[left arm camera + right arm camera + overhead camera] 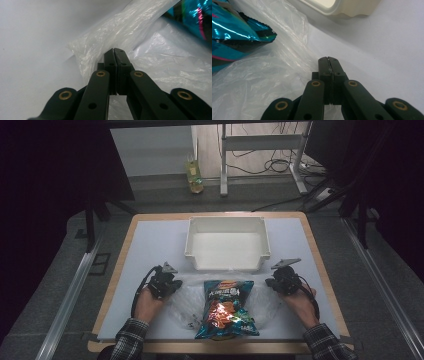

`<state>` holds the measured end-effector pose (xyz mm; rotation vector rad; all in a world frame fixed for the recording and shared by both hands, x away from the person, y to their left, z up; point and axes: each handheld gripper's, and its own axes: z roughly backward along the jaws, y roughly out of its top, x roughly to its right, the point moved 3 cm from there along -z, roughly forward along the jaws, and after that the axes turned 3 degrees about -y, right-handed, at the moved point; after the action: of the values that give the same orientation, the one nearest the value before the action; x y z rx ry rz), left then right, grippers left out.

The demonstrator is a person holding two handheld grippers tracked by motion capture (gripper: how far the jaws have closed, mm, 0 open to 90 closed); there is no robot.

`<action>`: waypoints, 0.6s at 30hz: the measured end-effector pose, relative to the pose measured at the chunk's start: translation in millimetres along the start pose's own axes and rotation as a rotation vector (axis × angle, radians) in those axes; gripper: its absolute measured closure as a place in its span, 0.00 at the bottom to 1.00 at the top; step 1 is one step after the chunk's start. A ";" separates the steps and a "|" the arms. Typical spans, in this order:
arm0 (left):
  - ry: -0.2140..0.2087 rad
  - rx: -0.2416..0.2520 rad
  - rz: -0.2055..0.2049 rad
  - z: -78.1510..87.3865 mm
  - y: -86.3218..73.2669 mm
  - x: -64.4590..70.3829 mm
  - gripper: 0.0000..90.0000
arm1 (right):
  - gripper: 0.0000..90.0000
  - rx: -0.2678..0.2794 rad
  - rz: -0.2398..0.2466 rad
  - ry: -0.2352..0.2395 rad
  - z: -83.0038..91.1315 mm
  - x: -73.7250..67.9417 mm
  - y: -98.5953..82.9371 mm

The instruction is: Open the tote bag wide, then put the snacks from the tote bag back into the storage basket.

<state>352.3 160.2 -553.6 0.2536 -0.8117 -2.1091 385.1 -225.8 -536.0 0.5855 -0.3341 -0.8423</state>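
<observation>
A shiny blue chip bag (227,307) lies on a clear plastic bag (184,301) at the front middle of the white mat. My left gripper (175,283) is at the film's left edge and my right gripper (270,282) at its right edge. In the left gripper view the jaws (114,51) are pressed together at a raised fold of the plastic bag (130,27), with the chip bag (192,15) beyond. The right gripper (329,59) is shut too, a sliver of film in its seam, beside the plastic bag (262,75) and chip bag (234,32).
An empty white bin (227,220) stands just behind the bags at the mat's back middle; its corner (347,8) shows in the right gripper view. Bare mat lies to the far left and far right. On the floor beyond are a bottle (195,177) and cables.
</observation>
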 end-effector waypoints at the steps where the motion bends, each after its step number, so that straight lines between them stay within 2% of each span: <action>1: -0.009 0.009 0.007 0.5 0.2 0.0 0.98 | 0.99 0.003 -0.001 0.005 0.2 0.4 -0.4; 7: -0.032 0.053 -0.007 4.4 1.9 5.8 0.95 | 0.95 0.017 0.001 0.017 3.8 0.4 -1.7; 12: -0.053 0.107 -0.019 13.0 4.4 13.1 0.92 | 0.90 0.043 -0.004 0.029 11.1 -0.2 -2.0; 18: -0.082 0.160 -0.036 20.8 4.4 21.9 0.86 | 0.81 0.064 -0.008 0.042 18.1 -2.5 0.2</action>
<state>332.2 150.9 -532.6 0.2691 -1.0338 -2.1013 374.7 -230.1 -521.7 0.6636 -0.3210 -0.8281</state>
